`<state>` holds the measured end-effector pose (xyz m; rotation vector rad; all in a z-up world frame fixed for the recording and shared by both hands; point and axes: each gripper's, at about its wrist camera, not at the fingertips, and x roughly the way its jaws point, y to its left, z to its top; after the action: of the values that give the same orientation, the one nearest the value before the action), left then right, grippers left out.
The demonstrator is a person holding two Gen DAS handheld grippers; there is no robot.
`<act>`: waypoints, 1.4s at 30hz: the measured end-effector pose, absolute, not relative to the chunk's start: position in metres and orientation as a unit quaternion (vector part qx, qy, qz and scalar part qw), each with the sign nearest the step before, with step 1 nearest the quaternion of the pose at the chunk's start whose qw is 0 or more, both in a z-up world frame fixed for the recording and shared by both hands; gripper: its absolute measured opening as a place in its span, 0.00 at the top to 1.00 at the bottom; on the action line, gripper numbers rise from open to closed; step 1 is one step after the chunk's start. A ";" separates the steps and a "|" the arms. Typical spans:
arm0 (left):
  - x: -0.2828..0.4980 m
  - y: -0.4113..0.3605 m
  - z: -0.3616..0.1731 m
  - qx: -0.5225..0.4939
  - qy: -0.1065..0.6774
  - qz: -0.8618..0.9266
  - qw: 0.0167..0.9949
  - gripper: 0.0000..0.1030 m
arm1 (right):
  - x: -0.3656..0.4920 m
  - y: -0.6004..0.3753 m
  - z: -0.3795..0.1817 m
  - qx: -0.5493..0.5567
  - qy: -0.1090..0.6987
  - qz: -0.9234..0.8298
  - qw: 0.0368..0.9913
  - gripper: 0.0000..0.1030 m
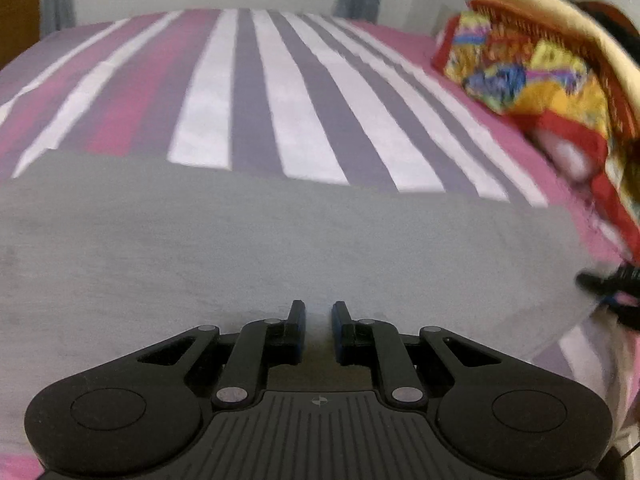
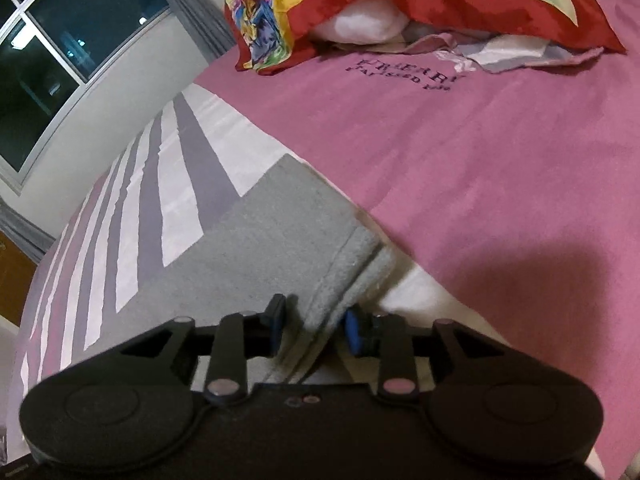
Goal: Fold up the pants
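The grey pants (image 1: pixel 280 240) lie flat on the striped bed sheet (image 1: pixel 248 92). My left gripper (image 1: pixel 319 312) hovers low over the grey cloth, its jaws slightly apart with nothing between them. In the right wrist view the pants (image 2: pixel 256 248) end in a thick hemmed edge (image 2: pixel 352 272). My right gripper (image 2: pixel 314 320) is open and straddles that hemmed edge, one finger on each side, without pinching it. The right gripper also shows at the right edge of the left wrist view (image 1: pixel 612 284), blurred.
A colourful red and yellow pillow (image 1: pixel 540 72) lies at the right of the bed and also shows in the right wrist view (image 2: pixel 360 4). A pink sheet area with dark lettering (image 2: pixel 480 140) lies beside the pants. A window (image 2: pixel 52 52) and grey curtains stand behind the bed.
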<state>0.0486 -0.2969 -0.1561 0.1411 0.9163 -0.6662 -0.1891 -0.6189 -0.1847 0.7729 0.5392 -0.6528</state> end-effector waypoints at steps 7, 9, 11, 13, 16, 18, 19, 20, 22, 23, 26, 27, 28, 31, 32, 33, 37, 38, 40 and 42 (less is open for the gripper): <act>0.046 -0.307 -0.167 0.086 0.441 -0.289 0.846 0.88 | -0.182 -0.616 -0.183 0.348 0.252 -0.317 0.845 0.84; 0.046 -0.308 -0.168 0.083 0.441 -0.286 0.847 0.88 | -0.178 -0.619 -0.190 0.348 0.267 -0.323 0.839 0.85; 0.046 -0.307 -0.168 0.069 0.447 -0.283 0.846 0.88 | -0.178 -0.617 -0.184 0.353 0.255 -0.322 0.841 0.87; 0.054 -0.302 -0.167 0.043 0.459 -0.286 0.840 0.88 | -0.177 -0.607 -0.169 0.343 0.232 -0.302 0.859 0.87; 0.066 -0.288 -0.161 -0.005 0.477 -0.295 0.828 0.87 | -0.164 -0.583 -0.143 0.319 0.209 -0.253 0.889 0.87; 0.070 -0.275 -0.153 -0.018 0.472 -0.292 0.832 0.87 | -0.149 -0.561 -0.126 0.307 0.200 -0.213 0.906 0.87; 0.072 -0.266 -0.149 -0.024 0.467 -0.289 0.835 0.87 | -0.141 -0.549 -0.119 0.305 0.197 -0.192 0.912 0.87; 0.075 -0.258 -0.146 -0.030 0.465 -0.286 0.837 0.87 | -0.131 -0.535 -0.112 0.301 0.196 -0.169 0.918 0.87; 0.082 -0.236 -0.141 -0.040 0.464 -0.274 0.842 0.87 | -0.109 -0.505 -0.101 0.292 0.199 -0.121 0.928 0.87; 0.086 -0.225 -0.140 -0.045 0.462 -0.266 0.845 0.87 | -0.099 -0.491 -0.099 0.291 0.203 -0.097 0.930 0.87; 0.094 -0.190 -0.137 -0.059 0.461 -0.239 0.853 0.87 | -0.068 -0.444 -0.105 0.279 0.232 -0.032 0.931 0.87; 0.097 -0.180 -0.137 -0.064 0.460 -0.230 0.855 0.87 | -0.058 -0.429 -0.113 0.275 0.247 -0.014 0.929 0.87; 0.099 -0.168 -0.137 -0.069 0.460 -0.220 0.858 0.87 | -0.050 -0.418 -0.121 0.275 0.262 -0.002 0.925 0.87; 0.103 -0.148 -0.142 -0.077 0.467 -0.203 0.857 0.87 | -0.029 -0.395 -0.160 0.267 0.329 0.009 0.906 0.81; 0.104 -0.144 -0.143 -0.081 0.470 -0.202 0.855 0.87 | -0.026 -0.391 -0.172 0.262 0.352 0.001 0.899 0.72; 0.105 -0.142 -0.145 -0.085 0.473 -0.204 0.853 0.87 | -0.025 -0.388 -0.182 0.254 0.369 -0.005 0.894 0.70; 0.111 -0.145 -0.147 -0.143 0.493 -0.235 0.825 0.85 | -0.034 -0.394 -0.168 0.251 0.363 0.007 0.897 0.32; 0.111 -0.147 -0.148 -0.155 0.500 -0.242 0.817 0.61 | -0.040 -0.400 -0.158 0.253 0.349 0.012 0.902 0.31; 0.107 -0.154 -0.146 -0.177 0.494 -0.251 0.814 0.10 | -0.060 -0.404 -0.141 0.243 0.323 0.016 0.915 0.33; 0.100 -0.159 -0.143 -0.193 0.479 -0.263 0.815 0.06 | -0.073 -0.415 -0.126 0.222 0.304 -0.010 0.926 0.33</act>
<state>0.0998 -0.1590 -0.1425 -0.4112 1.0221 -0.5619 -0.0727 -0.4146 -0.1263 0.4559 0.6225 -0.0214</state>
